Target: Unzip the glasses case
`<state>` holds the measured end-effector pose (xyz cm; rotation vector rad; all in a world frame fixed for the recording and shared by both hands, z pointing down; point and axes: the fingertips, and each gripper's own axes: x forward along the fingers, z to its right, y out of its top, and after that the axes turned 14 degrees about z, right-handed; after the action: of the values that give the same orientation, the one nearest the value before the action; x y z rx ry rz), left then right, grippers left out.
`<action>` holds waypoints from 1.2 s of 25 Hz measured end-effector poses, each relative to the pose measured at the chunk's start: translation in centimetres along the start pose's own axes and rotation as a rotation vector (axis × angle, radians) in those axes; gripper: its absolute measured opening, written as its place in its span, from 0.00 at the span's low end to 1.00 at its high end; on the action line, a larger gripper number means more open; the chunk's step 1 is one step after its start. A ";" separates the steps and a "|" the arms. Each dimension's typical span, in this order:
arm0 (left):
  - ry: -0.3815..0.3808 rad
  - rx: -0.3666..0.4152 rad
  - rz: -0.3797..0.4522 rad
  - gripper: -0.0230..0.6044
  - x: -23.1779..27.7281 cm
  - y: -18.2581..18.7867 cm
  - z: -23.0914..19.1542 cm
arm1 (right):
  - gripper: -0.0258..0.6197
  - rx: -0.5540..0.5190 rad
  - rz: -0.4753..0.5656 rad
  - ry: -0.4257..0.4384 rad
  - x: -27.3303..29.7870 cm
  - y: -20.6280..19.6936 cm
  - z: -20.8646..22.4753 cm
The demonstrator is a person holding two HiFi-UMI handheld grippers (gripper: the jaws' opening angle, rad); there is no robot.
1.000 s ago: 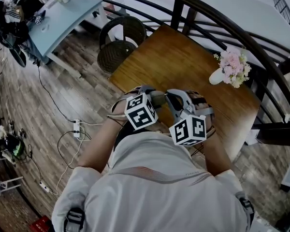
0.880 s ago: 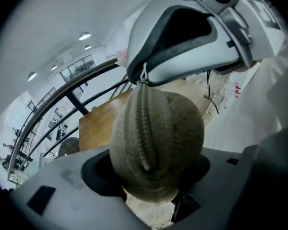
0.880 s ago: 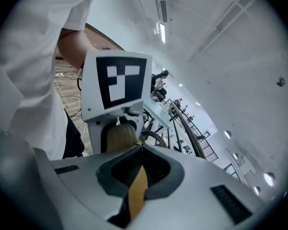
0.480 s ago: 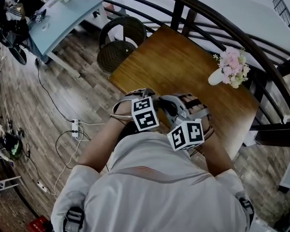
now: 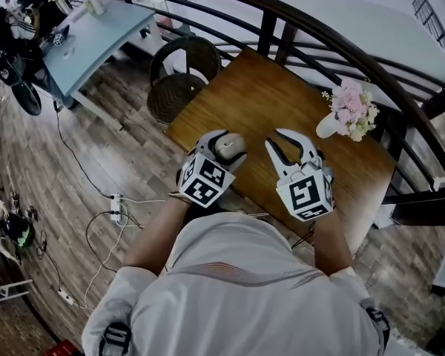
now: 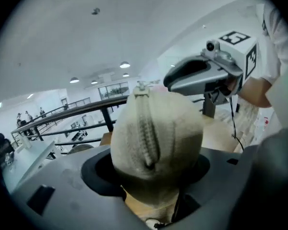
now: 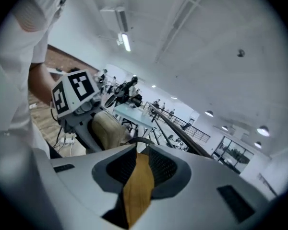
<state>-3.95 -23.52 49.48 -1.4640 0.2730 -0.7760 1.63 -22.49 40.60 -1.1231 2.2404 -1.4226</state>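
Gripping the glasses case [image 6: 156, 138] across its width, the left gripper [image 5: 226, 147] holds it above the table [image 5: 259, 95]. The zipper [image 6: 146, 128] runs toward twelve o'clock, with its pull at the top. At three o'clock from the case and clear of it, the right gripper [image 5: 288, 145] has just eased its jaws slightly apart, with nothing between them.

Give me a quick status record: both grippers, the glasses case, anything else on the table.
left gripper: shut on the glasses case
right gripper: fingers have just been opening, nothing between them
zipper: faces the left gripper view, visible teeth look joined, pull at far end
table: wooden; flower vase near its far right edge
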 end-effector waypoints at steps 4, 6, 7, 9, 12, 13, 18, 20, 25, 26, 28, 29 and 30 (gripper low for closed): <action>0.138 -0.099 0.194 0.49 -2.2 4.5 -3.4 | 0.12 0.104 0.002 -0.220 -1.5 -1.4 4.7; 0.202 -0.174 0.301 0.49 -3.7 6.4 -4.9 | 0.12 0.172 0.015 -0.300 -2.5 -2.3 6.4; 0.231 -0.211 0.353 0.49 -4.5 7.3 -5.6 | 0.12 0.213 0.028 -0.333 -3.0 -2.6 7.1; 0.283 -0.264 0.444 0.49 -6.1 8.8 -7.0 | 0.12 0.302 0.063 -0.394 -4.0 -3.2 8.4; 0.344 -0.291 0.521 0.49 -8.1 10.0 -8.6 | 0.12 0.428 0.107 -0.465 -5.5 -4.1 9.8; 0.355 -0.298 0.533 0.50 -8.4 10.0 -8.9 | 0.12 0.442 0.111 -0.485 -6.1 -4.4 10.1; 0.357 -0.323 0.523 0.49 -8.1 9.5 -9.0 | 0.12 0.427 0.110 -0.521 -7.3 -4.7 10.5; 0.345 -0.325 0.518 0.50 -7.8 9.4 -8.4 | 0.12 0.427 0.115 -0.515 -7.4 -4.7 10.2; 0.318 -0.319 0.505 0.50 -7.2 9.2 -7.7 | 0.12 0.432 0.116 -0.499 -7.1 -4.8 9.6; 0.316 -0.317 0.504 0.50 -7.2 9.2 -7.7 | 0.12 0.434 0.115 -0.499 -7.1 -4.8 9.5; 0.313 -0.315 0.503 0.50 -7.2 9.2 -7.6 | 0.12 0.437 0.114 -0.498 -7.1 -4.9 9.3; 0.312 -0.315 0.503 0.49 -7.2 9.2 -7.6 | 0.12 0.438 0.114 -0.498 -7.1 -4.9 9.3; 0.312 -0.315 0.501 0.49 -7.2 9.2 -7.6 | 0.12 0.438 0.113 -0.497 -7.0 -4.8 9.3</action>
<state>-11.12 -25.78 37.71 -1.4716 0.9966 -0.5602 13.97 -24.55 38.97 -1.0361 1.5347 -1.3190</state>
